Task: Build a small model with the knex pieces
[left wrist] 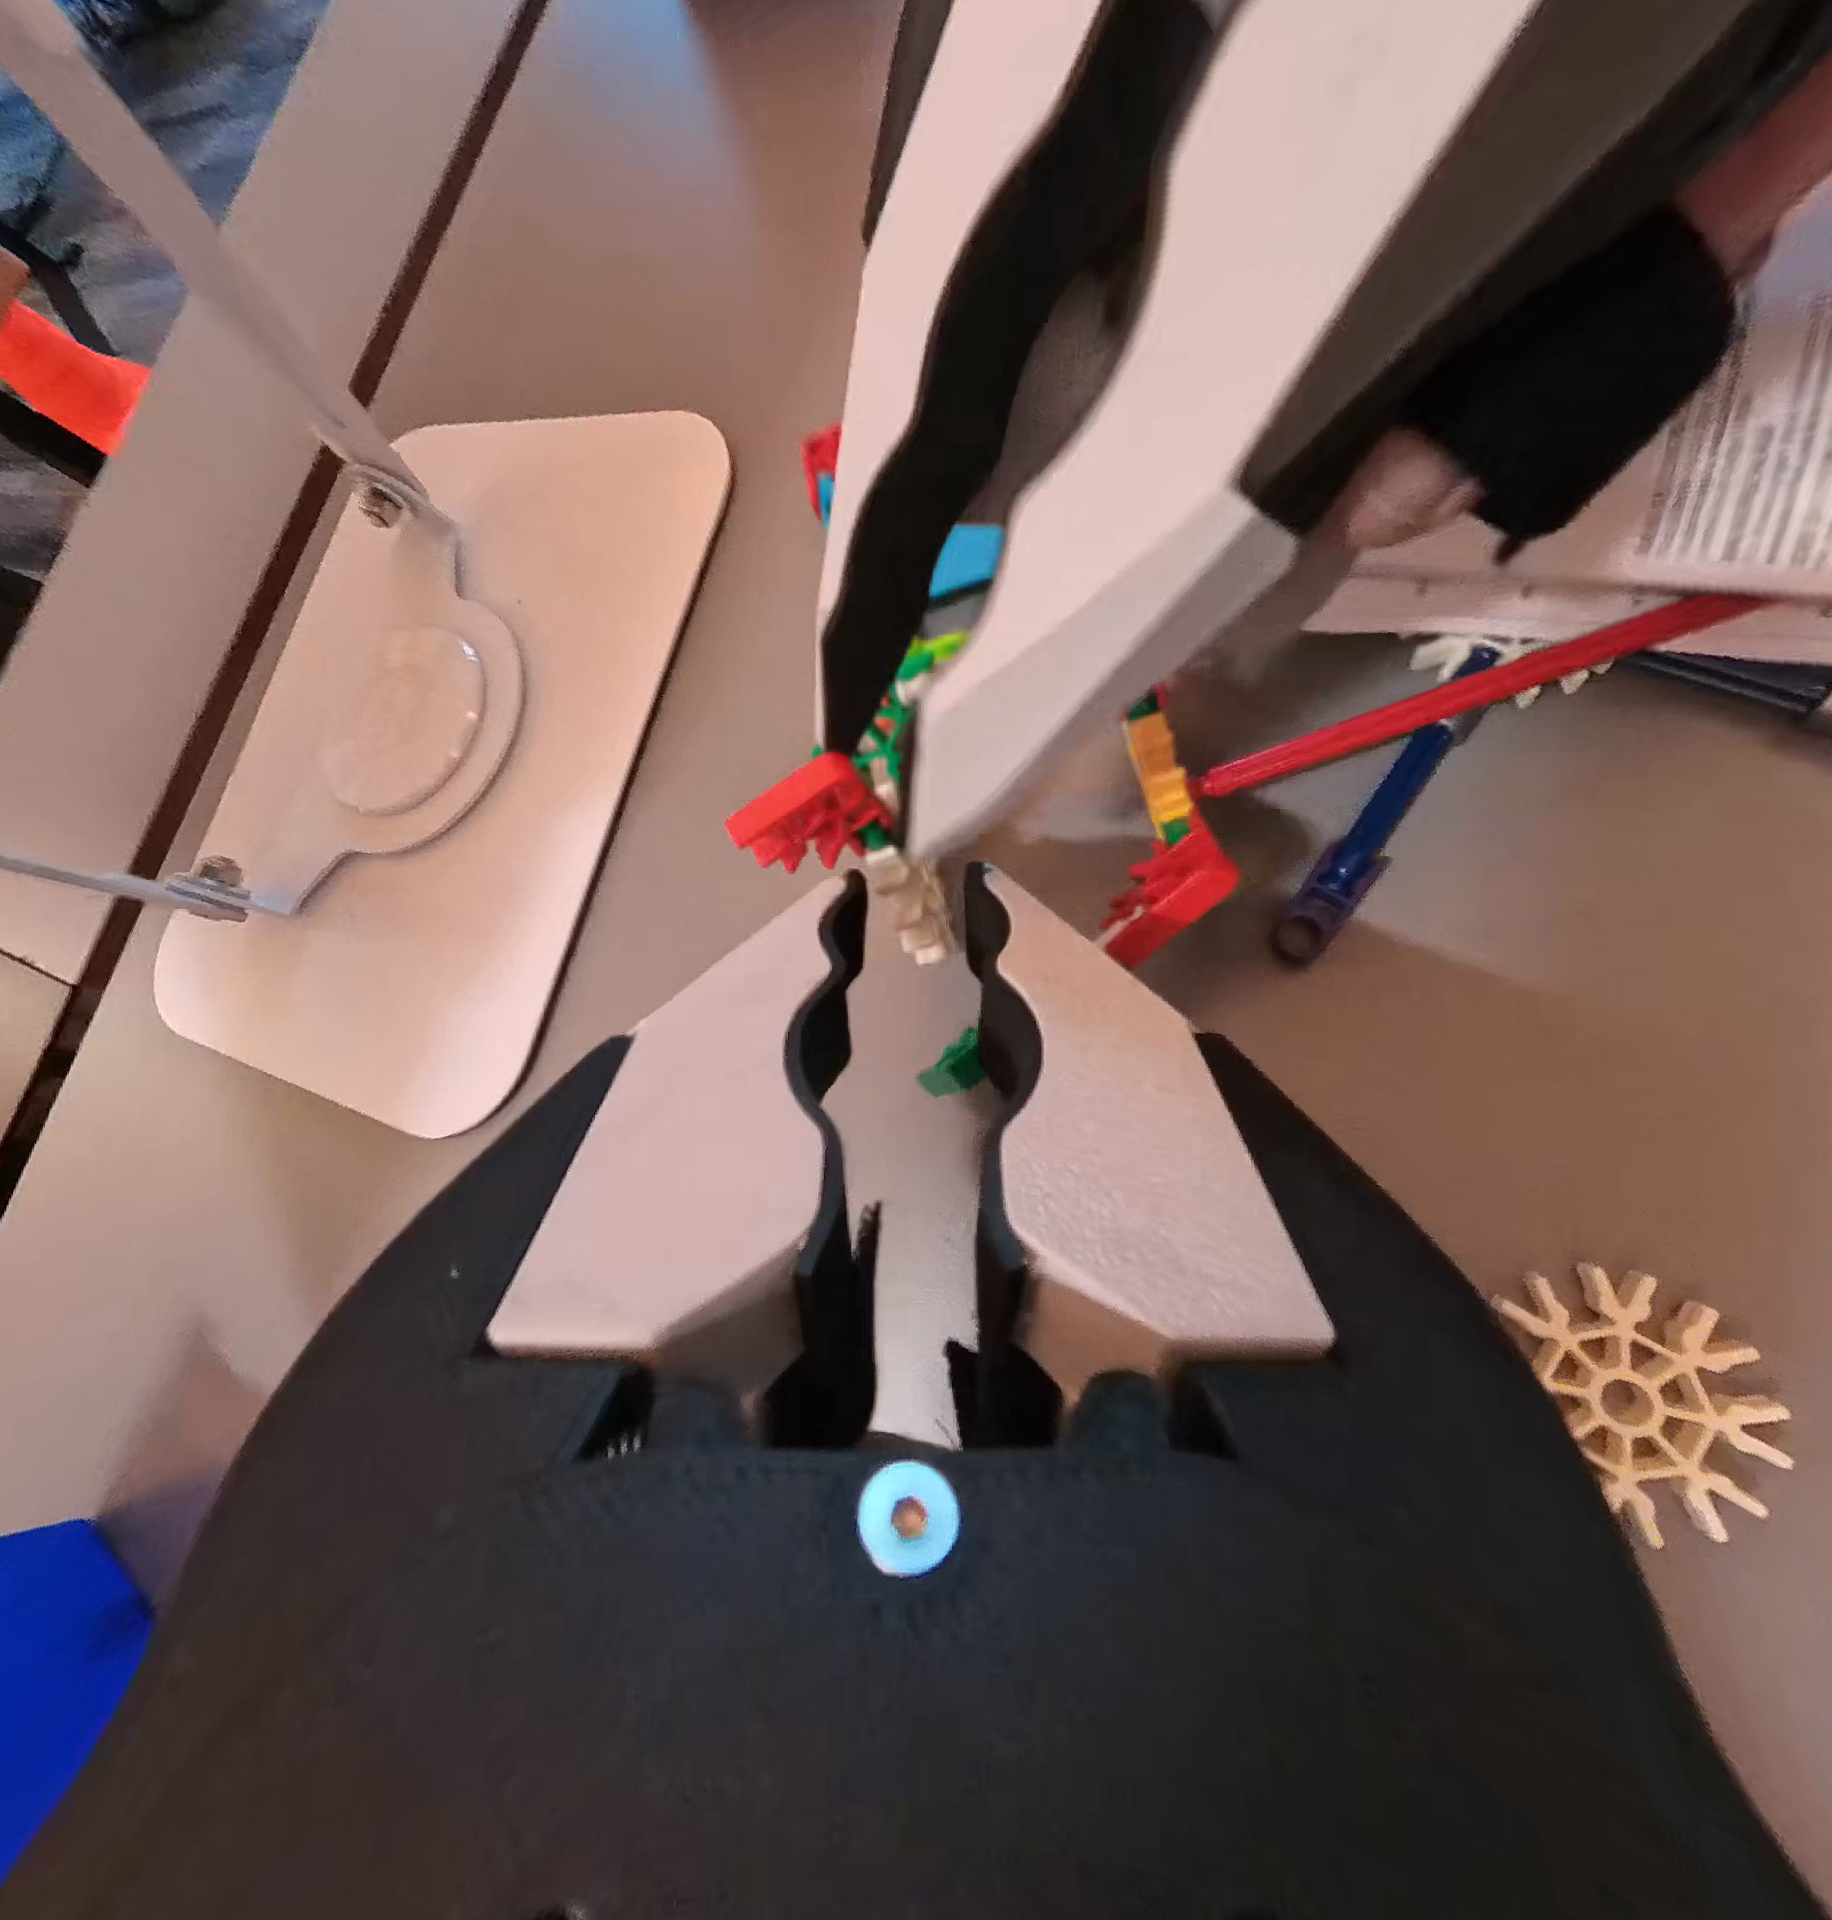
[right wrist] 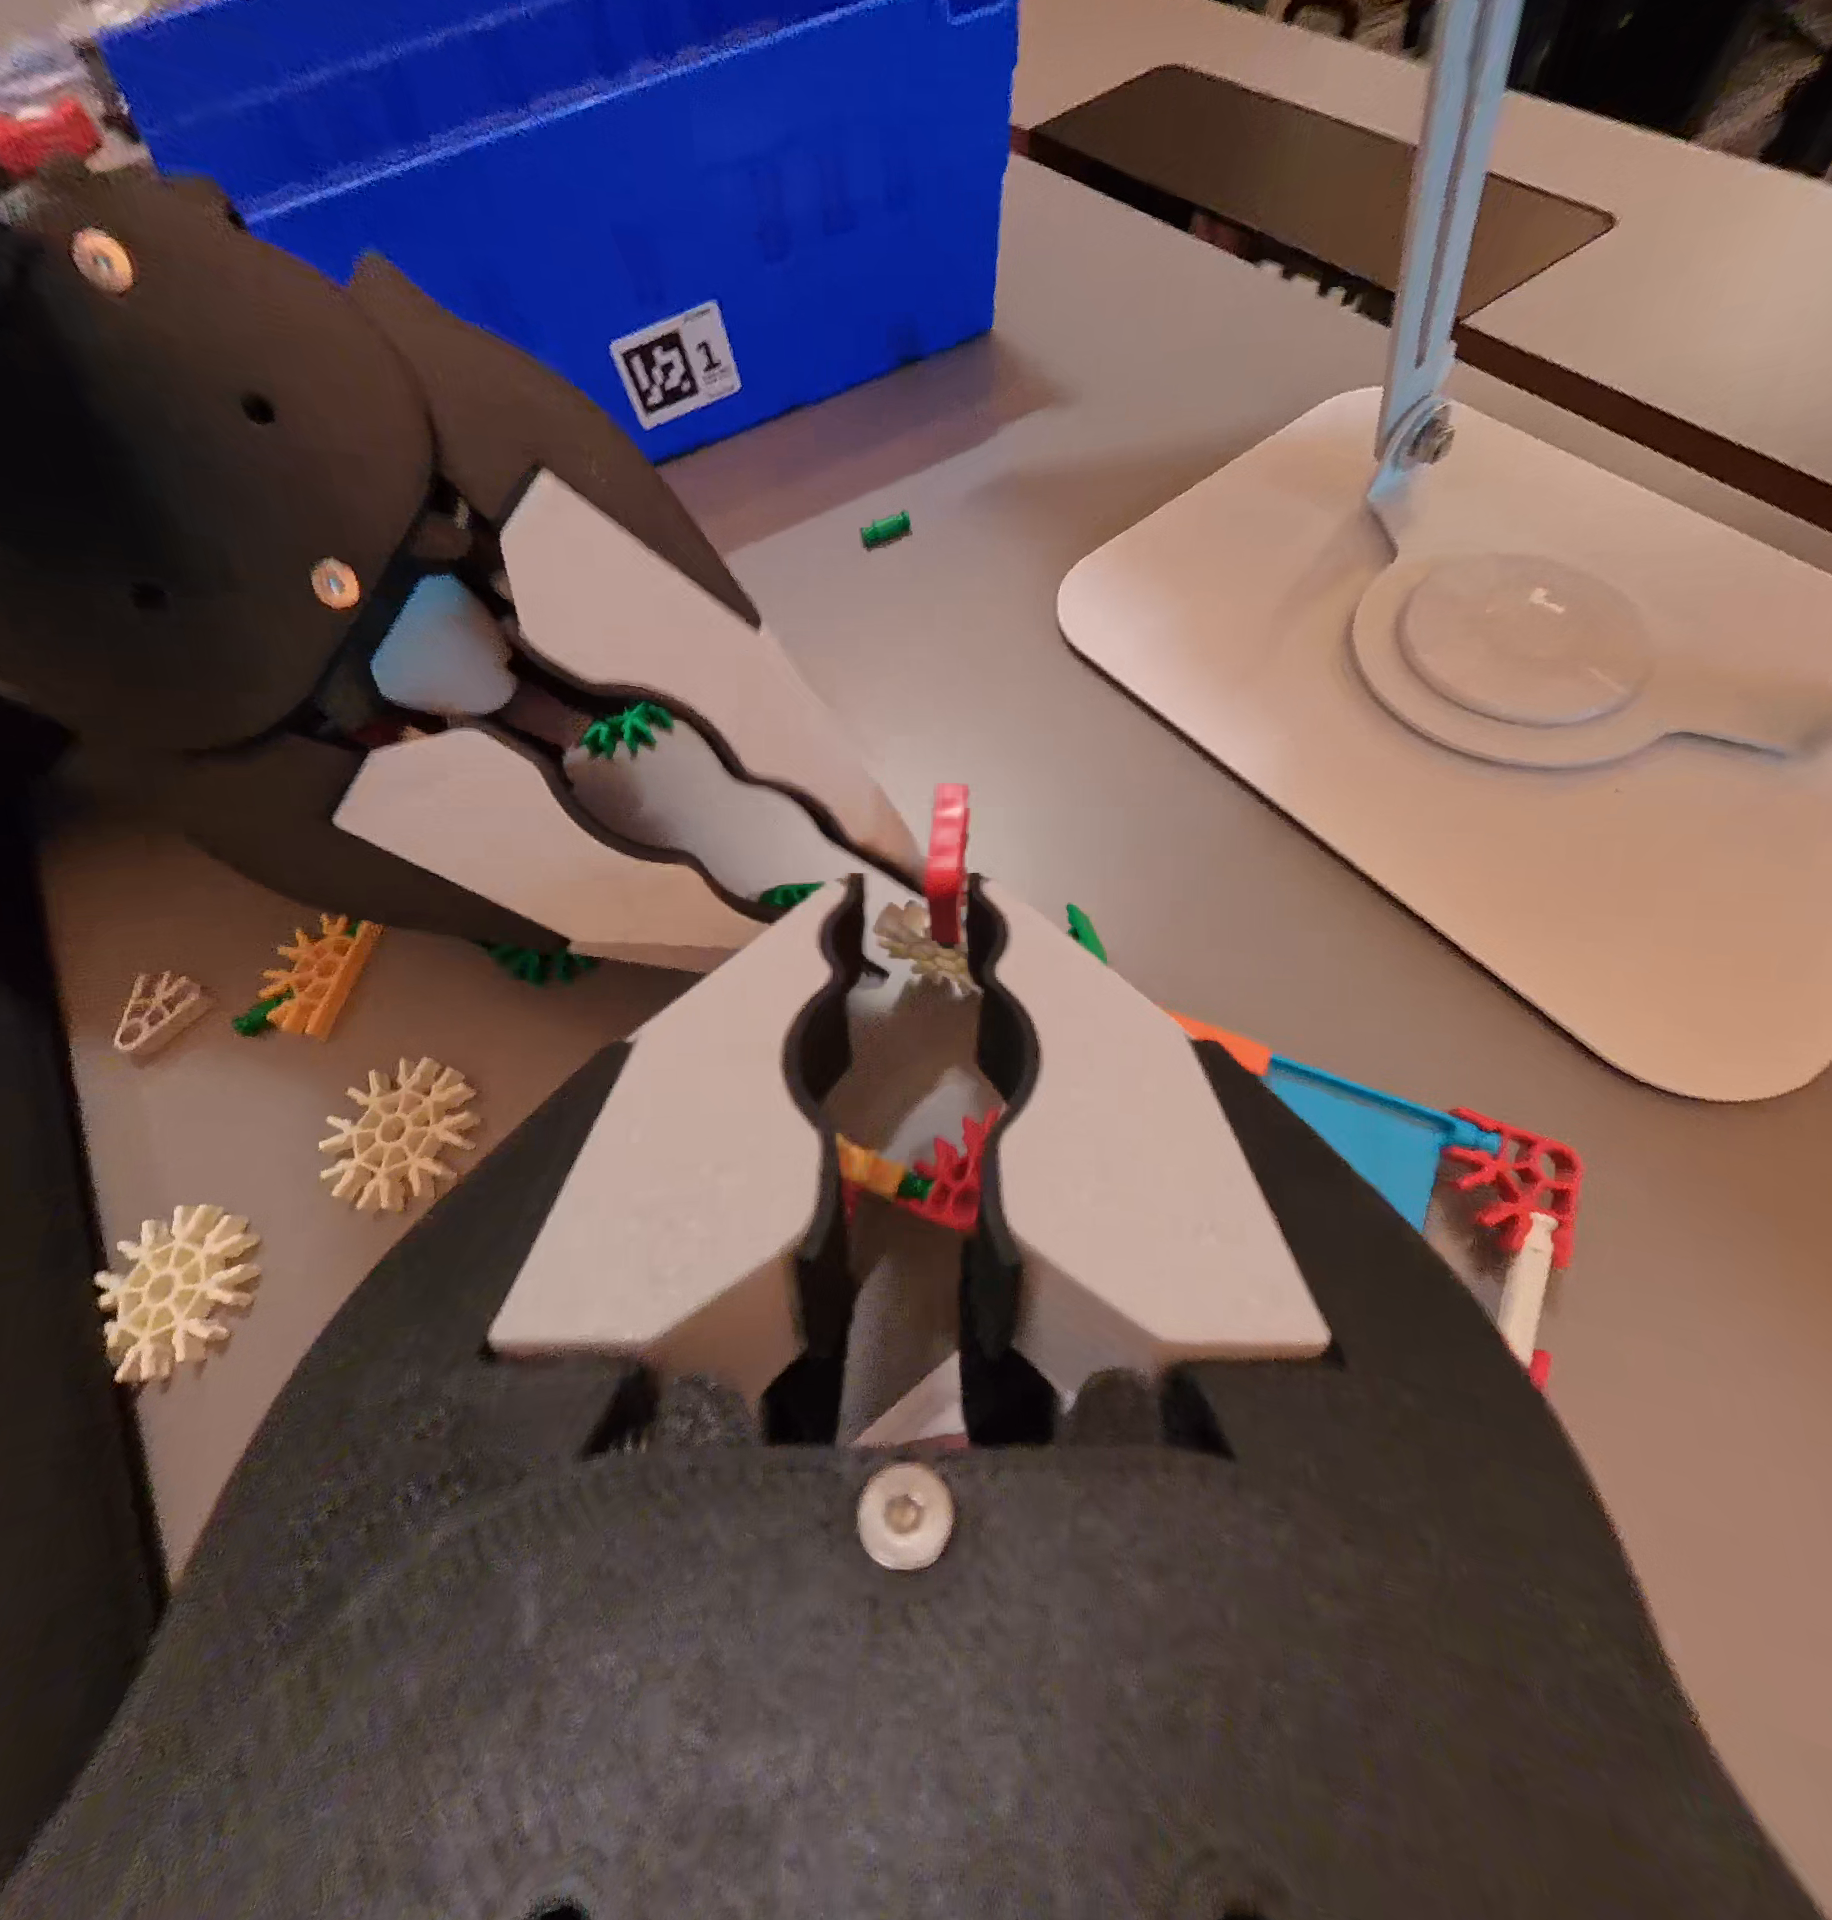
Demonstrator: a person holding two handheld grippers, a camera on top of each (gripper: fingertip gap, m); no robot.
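Note:
My two grippers meet tip to tip over the tan table. My left gripper is shut on a small cream snowflake connector, which also shows in the right wrist view. My right gripper is shut on a red connector that stands upright against the cream one. In the left wrist view the right gripper comes down from above with the red connector at its tips. In the right wrist view the left gripper reaches in from the left.
A white stand base lies beside the grippers. A blue bin stands behind. Loose cream snowflake connectors, an orange connector, green bits, a red rod, a blue rod and a blue-panelled build lie around. Left and right tips are no more than a few centimetres apart.

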